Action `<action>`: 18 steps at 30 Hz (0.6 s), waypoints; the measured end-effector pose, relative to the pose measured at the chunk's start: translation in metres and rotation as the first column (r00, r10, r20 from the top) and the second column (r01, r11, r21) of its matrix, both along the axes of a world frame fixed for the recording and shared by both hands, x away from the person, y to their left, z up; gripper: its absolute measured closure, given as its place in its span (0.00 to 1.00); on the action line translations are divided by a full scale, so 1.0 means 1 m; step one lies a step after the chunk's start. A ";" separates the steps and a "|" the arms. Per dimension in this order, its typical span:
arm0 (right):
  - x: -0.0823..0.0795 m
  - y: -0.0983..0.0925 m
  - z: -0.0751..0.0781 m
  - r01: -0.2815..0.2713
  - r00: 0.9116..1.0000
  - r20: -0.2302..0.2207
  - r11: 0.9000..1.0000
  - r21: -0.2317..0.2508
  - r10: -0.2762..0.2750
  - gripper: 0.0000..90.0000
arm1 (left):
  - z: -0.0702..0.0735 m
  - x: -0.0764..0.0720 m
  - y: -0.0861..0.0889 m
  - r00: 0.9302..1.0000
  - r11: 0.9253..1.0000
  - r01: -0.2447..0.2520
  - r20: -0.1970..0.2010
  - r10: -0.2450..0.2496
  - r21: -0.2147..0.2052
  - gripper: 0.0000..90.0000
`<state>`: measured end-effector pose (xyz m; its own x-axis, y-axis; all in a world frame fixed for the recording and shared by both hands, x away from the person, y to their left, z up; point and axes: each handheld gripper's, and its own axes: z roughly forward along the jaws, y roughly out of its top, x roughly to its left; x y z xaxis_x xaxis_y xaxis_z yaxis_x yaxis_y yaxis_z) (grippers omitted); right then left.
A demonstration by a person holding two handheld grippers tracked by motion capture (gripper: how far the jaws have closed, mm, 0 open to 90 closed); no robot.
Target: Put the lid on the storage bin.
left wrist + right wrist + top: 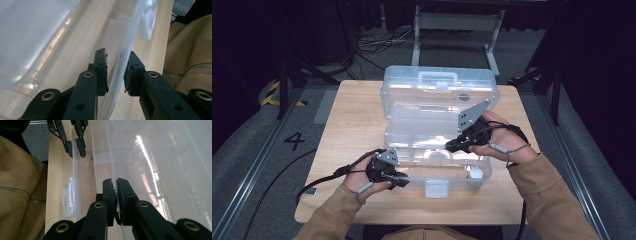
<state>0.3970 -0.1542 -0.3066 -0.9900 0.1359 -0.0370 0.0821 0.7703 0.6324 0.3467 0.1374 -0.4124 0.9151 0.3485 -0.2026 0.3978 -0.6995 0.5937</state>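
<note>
High view: the clear plastic box [437,145] stood mid-desk [352,120], lid [439,92] raised and leaning back; opening appeared done, and any emptying or closing was still outstanding. A white latch [436,188] hung at the front wall, a small white object [475,173] lay inside.

Left gripper view: the left tongs [116,72] straddled the box's front wall, pads apart and not pressing.

Right gripper view: the right tongs [116,195] were closed on the box rim. A tan sleeve [22,185] crowded the near edge.
</note>
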 end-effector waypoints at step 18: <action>-0.001 0.000 -0.001 0.003 1.000 0.008 1.000 0.006 -0.003 0.96 | 0.040 0.000 0.028 0.999 0.986 -0.039 0.013 0.042 -0.164 0.83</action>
